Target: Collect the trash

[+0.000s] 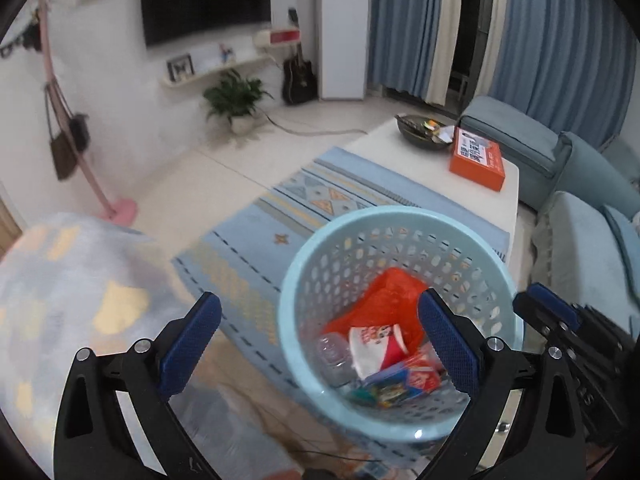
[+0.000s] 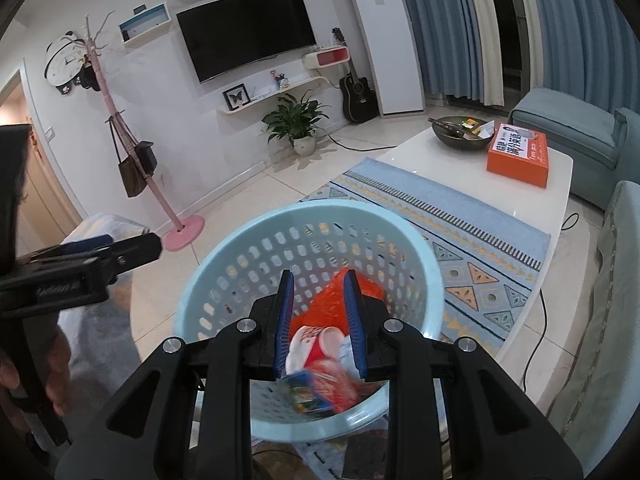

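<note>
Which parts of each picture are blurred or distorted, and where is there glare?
Left wrist view: the patterned cloth at lower left is smeared by motion blur, and the trash in the basket is soft. Right wrist view: sharper, but the wrappers at the basket's bottom are blurred; the white table shows small bright reflections. Both views: fisheye bending curves the curtains, with dark round corners.

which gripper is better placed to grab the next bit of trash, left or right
Left, probably. The left gripper is wide open and empty, beside the basket. The right gripper hangs over the basket with its jaws nearly closed and nothing between them, so it would have to open first.
</note>
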A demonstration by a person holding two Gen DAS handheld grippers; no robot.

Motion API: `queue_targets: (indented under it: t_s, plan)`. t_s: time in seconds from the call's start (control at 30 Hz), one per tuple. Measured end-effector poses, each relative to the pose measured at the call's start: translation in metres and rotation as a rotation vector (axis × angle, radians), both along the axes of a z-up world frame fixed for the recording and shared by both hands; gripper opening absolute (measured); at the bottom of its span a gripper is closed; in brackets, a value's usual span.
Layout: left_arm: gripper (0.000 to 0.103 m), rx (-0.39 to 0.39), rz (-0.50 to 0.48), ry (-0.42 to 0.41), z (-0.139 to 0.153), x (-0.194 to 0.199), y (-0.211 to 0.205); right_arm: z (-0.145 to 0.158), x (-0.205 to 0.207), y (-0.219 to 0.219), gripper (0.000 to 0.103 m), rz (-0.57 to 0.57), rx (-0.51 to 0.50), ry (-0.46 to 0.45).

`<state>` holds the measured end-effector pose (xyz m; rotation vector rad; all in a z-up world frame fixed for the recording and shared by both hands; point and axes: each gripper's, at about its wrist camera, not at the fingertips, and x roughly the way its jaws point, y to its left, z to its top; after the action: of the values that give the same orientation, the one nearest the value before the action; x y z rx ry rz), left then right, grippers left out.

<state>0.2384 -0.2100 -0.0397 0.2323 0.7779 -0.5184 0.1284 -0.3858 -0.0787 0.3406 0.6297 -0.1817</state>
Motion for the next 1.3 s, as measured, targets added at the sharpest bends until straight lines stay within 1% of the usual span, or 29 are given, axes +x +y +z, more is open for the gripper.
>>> queue_targets:
  t_s: [0.03,0.07,0.1,0.13,0.17,0.2,0.27,0.33,0.4,0.47,0.63,0.73,0.9,1.2,1.3]
  plan:
    - [0.096,0.001,-0.002,-0.013,0.004,-0.010,0.004,0.001,-0.002,0.004,0.025,0.003,-0.004,0.001]
    - [0.096,0.002,-0.002,-0.027,0.007,-0.021,0.010,0.001,-0.005,0.009,0.030,0.004,-0.015,0.002]
    - [0.096,-0.001,-0.002,-0.037,0.010,-0.034,0.017,0.002,-0.008,0.013,0.043,0.002,-0.024,0.001]
    - [0.096,-0.008,-0.002,-0.040,0.012,-0.042,0.023,0.003,-0.013,0.020,0.048,-0.004,-0.039,-0.003]
    - [0.096,-0.022,-0.002,-0.040,0.013,-0.051,0.030,0.004,-0.018,0.026,0.059,-0.008,-0.049,-0.005]
    - [0.096,-0.045,0.009,-0.033,0.014,-0.063,0.042,0.004,-0.023,0.032,0.065,-0.009,-0.055,-0.004]
    - [0.096,-0.076,0.023,-0.020,0.014,-0.082,0.062,0.004,-0.030,0.042,0.067,-0.007,-0.062,0.008]
    - [0.096,-0.071,0.063,-0.039,0.013,-0.101,0.081,0.005,-0.038,0.056,0.074,-0.007,-0.097,0.016]
    - [0.096,-0.048,0.117,-0.085,0.016,-0.119,0.101,0.010,-0.049,0.072,0.087,-0.035,-0.164,-0.004]
    - [0.096,-0.049,0.141,-0.102,0.020,-0.130,0.115,0.014,-0.056,0.081,0.093,-0.051,-0.189,-0.020]
    - [0.096,-0.088,0.163,-0.096,0.030,-0.147,0.141,0.028,-0.070,0.100,0.094,-0.054,-0.152,-0.051]
    - [0.096,-0.116,0.159,-0.096,0.033,-0.160,0.151,0.039,-0.074,0.117,0.094,-0.038,-0.177,-0.066]
    - [0.096,-0.126,0.157,-0.122,0.036,-0.174,0.160,0.046,-0.077,0.139,0.094,-0.008,-0.233,-0.067]
    - [0.096,-0.129,0.196,-0.155,0.039,-0.178,0.176,0.047,-0.076,0.143,0.094,-0.023,-0.237,-0.055]
    - [0.096,-0.139,0.200,-0.153,0.040,-0.177,0.181,0.046,-0.074,0.144,0.094,-0.017,-0.237,-0.048]
